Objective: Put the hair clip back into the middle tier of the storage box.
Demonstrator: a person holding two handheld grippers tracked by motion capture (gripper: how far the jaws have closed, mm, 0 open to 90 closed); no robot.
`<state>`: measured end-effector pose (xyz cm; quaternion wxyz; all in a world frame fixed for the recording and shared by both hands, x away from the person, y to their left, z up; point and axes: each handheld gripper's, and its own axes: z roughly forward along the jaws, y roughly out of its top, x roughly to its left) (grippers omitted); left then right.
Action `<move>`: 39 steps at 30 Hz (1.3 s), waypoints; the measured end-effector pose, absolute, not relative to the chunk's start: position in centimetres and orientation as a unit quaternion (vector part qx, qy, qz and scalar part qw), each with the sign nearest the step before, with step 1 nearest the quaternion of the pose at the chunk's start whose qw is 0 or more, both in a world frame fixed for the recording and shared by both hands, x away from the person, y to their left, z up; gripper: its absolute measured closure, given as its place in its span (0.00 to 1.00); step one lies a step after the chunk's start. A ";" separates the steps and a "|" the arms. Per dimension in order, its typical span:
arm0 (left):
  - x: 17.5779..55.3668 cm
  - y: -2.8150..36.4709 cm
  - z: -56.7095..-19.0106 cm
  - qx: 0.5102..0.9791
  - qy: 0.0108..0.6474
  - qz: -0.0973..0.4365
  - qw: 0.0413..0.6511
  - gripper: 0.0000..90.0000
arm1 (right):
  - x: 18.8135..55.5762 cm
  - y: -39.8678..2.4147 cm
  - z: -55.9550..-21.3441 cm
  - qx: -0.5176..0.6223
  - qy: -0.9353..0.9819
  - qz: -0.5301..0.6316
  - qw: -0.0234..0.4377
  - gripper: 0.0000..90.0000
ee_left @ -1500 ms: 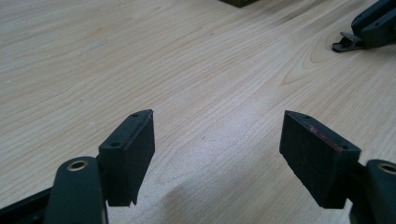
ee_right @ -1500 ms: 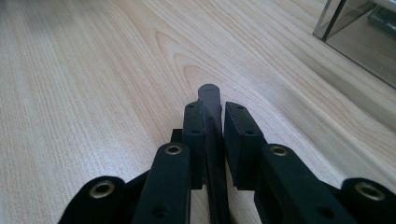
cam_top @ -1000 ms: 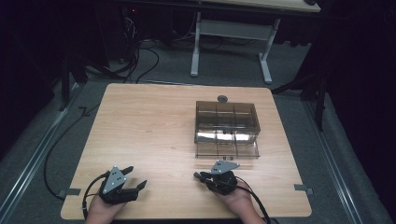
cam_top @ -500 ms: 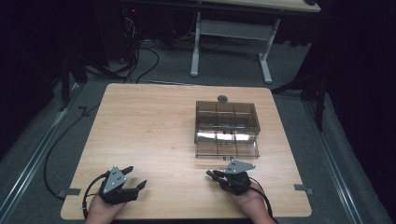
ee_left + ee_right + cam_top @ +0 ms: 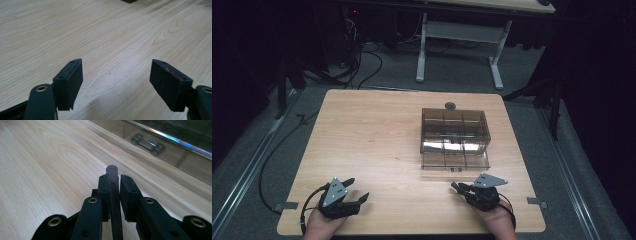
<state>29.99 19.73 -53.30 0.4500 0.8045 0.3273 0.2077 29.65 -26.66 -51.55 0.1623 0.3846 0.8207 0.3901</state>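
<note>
Writing or brand marks we cannot read on anything: the smoky clear compartment box [image 5: 455, 137] bears none that we can make out, nor does the thin dark stick [image 5: 113, 192] in our right tongs.

We hold the left gripper [image 5: 357, 192] low over the table [image 5: 372, 135] near its near left corner, hand [image 5: 324, 225] behind it at the near edge, its grey plate up and its tips aimed toward the far right. Its jaws stand wide apart, released, with bare wood grain between them in the left gripper view.

We hold the right gripper [image 5: 455, 187] near the near right corner, our hand [image 5: 497, 222] at the near edge, tips pointing left along the table. Its jaws are clenched on the stick, which runs up between the pads and pokes out past them with a rounded end.

Beyond it the box sits right of the table's middle, toward the far edge, well apart from both grippers. A small round dark knob [image 5: 450, 105] lies just behind the box.
</note>
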 end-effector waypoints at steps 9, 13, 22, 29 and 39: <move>30.0 19.7 -53.3 0.805 0.327 0.206 0.449 0.30 | 28.6 -30.5 -52.1 0.426 0.803 0.376 0.179 0.88; 30.0 19.7 -53.3 0.806 0.327 0.205 0.448 0.30 | 28.2 -31.5 -52.4 0.439 0.798 0.370 0.184 0.88; 30.0 19.7 -53.3 0.805 0.327 0.206 0.449 0.30 | 28.2 -31.9 -52.7 0.454 0.792 0.360 0.190 0.88; 30.0 19.7 -53.3 0.805 0.327 0.206 0.450 0.30 | 28.2 -31.8 -52.8 0.455 0.794 0.354 0.193 0.88; 30.0 19.7 -53.3 0.805 0.327 0.208 0.450 0.30 | 28.0 -32.2 -52.3 0.464 0.781 0.377 0.183 0.81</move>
